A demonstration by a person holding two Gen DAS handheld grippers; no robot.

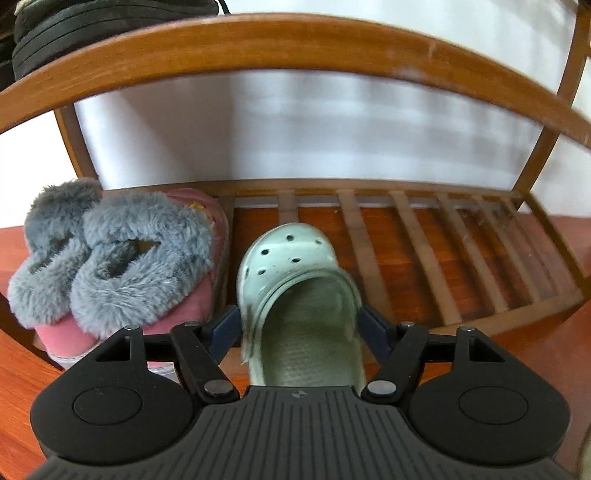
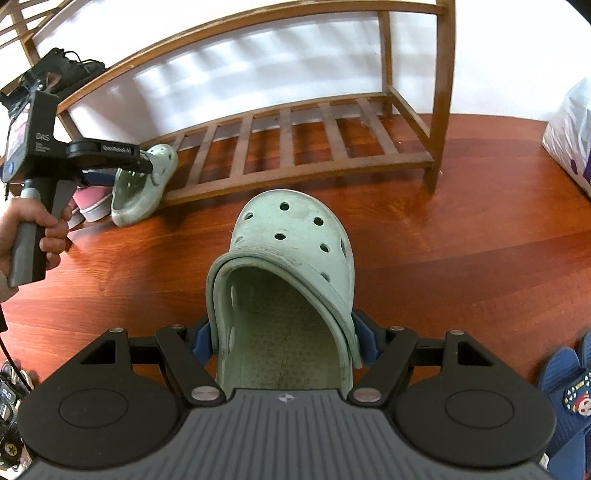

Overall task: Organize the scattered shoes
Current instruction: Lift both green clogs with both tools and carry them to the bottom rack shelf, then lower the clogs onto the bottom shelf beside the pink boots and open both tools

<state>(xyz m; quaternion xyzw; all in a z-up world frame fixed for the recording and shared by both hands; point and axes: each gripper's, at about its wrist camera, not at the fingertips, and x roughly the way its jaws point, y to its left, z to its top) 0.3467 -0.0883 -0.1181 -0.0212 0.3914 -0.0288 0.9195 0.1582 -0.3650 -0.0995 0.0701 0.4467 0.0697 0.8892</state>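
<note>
Two mint green clogs are in play. My left gripper [image 1: 299, 325] is shut on one clog [image 1: 291, 258]: its blue pads lie against both sides near the heel, and the toe reaches over the front rail of the wooden rack's bottom shelf [image 1: 424, 251]. The right wrist view shows that clog [image 2: 159, 162] tilted, toe on the slats, with the left gripper [image 2: 129, 173] around it and a person's hand [image 2: 33, 229] on the handle. My right gripper [image 2: 282, 339] is shut on the other clog [image 2: 295, 236], over the wooden floor in front of the rack [image 2: 288, 136].
Pink slippers with grey fur [image 1: 129, 258] fill the shelf's left end, right beside the left clog. A black shoe [image 1: 92, 22] sits on the upper shelf. Blue slippers [image 2: 569, 387] lie at the lower right, and a white bag [image 2: 569, 129] stands right of the rack.
</note>
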